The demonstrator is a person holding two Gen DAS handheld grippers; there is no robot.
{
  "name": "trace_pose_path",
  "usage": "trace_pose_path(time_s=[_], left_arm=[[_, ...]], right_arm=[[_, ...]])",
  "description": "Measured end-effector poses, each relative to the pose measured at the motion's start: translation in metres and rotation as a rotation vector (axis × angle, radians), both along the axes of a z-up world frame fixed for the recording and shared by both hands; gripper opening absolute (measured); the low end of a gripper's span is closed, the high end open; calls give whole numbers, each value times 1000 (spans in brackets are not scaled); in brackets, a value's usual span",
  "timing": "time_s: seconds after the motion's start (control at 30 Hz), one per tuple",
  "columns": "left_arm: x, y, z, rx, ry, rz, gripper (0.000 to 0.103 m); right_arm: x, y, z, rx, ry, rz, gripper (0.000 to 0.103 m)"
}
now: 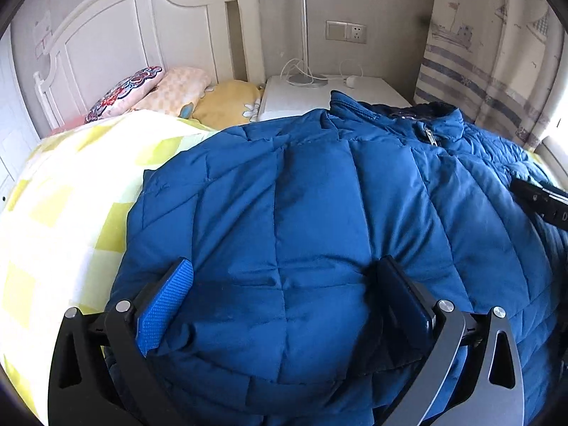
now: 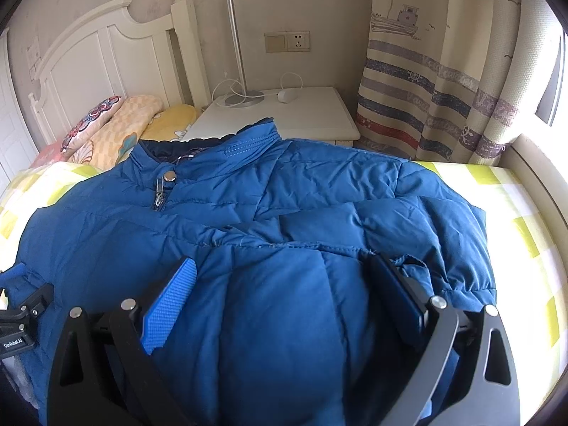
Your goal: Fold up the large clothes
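Observation:
A blue quilted puffer jacket (image 1: 319,191) lies front-up on the bed, its collar and zipper (image 2: 159,195) pointing toward the nightstand. My left gripper (image 1: 285,266) is open wide over the jacket's left part, and padded fabric bulges up between its fingers (image 1: 167,301). My right gripper (image 2: 284,262) is also open wide, low over the right part, where a sleeve lies folded across the body and swells between its fingers (image 2: 170,305). Each gripper shows at the edge of the other's view: the right gripper's body (image 1: 543,202) and the left gripper's body (image 2: 21,319).
A yellow and white checked bedspread (image 1: 64,213) covers the bed. Pillows (image 1: 170,96) lie against a white headboard (image 1: 117,42). A white nightstand (image 2: 284,113) holds a lamp base (image 2: 245,99) and cables. Striped curtains (image 2: 443,106) hang at the right by a window ledge.

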State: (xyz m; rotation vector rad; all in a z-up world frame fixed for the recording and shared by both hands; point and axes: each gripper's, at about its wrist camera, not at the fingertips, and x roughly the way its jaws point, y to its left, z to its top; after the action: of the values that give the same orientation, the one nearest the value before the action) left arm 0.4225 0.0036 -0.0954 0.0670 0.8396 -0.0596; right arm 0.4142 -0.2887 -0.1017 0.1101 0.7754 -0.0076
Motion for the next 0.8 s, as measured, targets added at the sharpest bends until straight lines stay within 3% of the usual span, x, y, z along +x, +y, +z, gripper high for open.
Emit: trace_pose_path(time_s=[0.13,0.27,0.33,0.43,0.5,0.57,0.63,0.67,0.73,0.8], left_arm=[[0,0,0,-13,-3,4,99],[1,0,0,-22,-5,6,99],[1,0,0,-22,-7,6,99],[0,1,1,-25,-10,7,99],[-2,2,2,-30,-15,6,99],[-6,5,5,-48,-14,4,99],[-26,12,17,-69,-38,43,99],[-47,15,28,-126,-81,46,99],[-82,14,40,-201,-116,-10,99],[-114,0,35,-141,-66,-58,99]], right_arm=[[-11,-1,5,21,13,21,98],[-71,11,30,61,-41,42,97],[-101,30,27,-22,-25,99,98],[-122,60,-12,-225,85,158,101],[-126,64,-11,-255,61,150,101],[-120,57,-12,-205,83,156,101],[-119,49,-10,-154,82,164,101],[-122,47,-9,-141,80,171,101],[-129,44,-8,-126,117,170,100],[-151,41,-4,-115,125,158,100]])
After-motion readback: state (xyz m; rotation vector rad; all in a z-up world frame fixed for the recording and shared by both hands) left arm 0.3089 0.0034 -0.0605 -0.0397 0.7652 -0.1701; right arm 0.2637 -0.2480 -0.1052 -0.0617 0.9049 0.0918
